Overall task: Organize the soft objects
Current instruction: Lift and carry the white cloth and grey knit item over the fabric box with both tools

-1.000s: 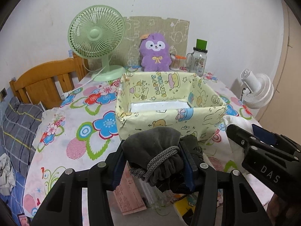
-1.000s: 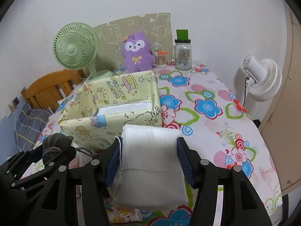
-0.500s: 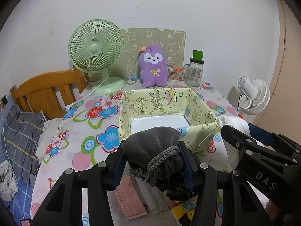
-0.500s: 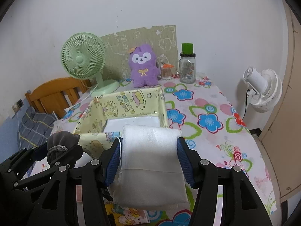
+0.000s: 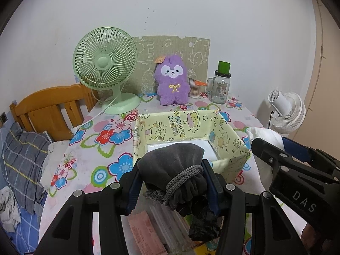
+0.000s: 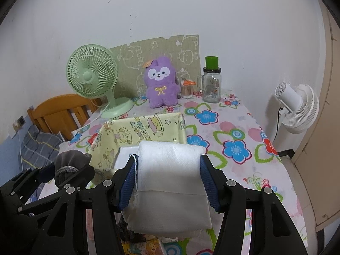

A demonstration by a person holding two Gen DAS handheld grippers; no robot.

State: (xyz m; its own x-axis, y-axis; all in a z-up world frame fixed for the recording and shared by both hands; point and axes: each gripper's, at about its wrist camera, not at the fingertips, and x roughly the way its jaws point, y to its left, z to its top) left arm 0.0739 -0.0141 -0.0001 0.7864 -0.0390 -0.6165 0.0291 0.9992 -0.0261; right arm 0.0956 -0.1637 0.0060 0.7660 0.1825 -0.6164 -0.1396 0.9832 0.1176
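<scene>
Left tool (image 5: 173, 183) clamps a dark grey velvet drawstring pouch (image 5: 172, 170) between its blue-padded fingers (image 5: 133, 188), grey braided cord wrapped round the pouch neck, pouch bulging above the pads. Right tool (image 6: 169, 182) grips a white folded soft cloth pack (image 6: 170, 176) across its width, pads pressed into both sides, lower part of the pack hanging below the fingers. Both tools held above the near edge of the surface (image 6: 229, 131), which is covered with a white flower-print cloth. Right tool visible at the right edge of the left wrist view, left tool with the pouch at lower left of the right wrist view, so the two sit side by side. Just ahead of both: open pale-yellow cartoon-print box (image 5: 187, 127), "HAPPY BIRTHDAY" lettering on the inner wall, flat white item lying on its bottom. Pouch and cloth pack are both outside the box, at its near side, raised. Back of surface near the wall: mint-green desk fan (image 5: 105, 68), purple plush toy (image 5: 172, 80) upright, glass jar with green lid (image 5: 220, 85), small container of cotton swabs beside it. White floor fan (image 6: 297, 106) off the right side. Wooden bed headboard (image 5: 53, 108) and grey plaid pillow to the left. Pink paper and clear packets lie under the left tool, details unclear.
</scene>
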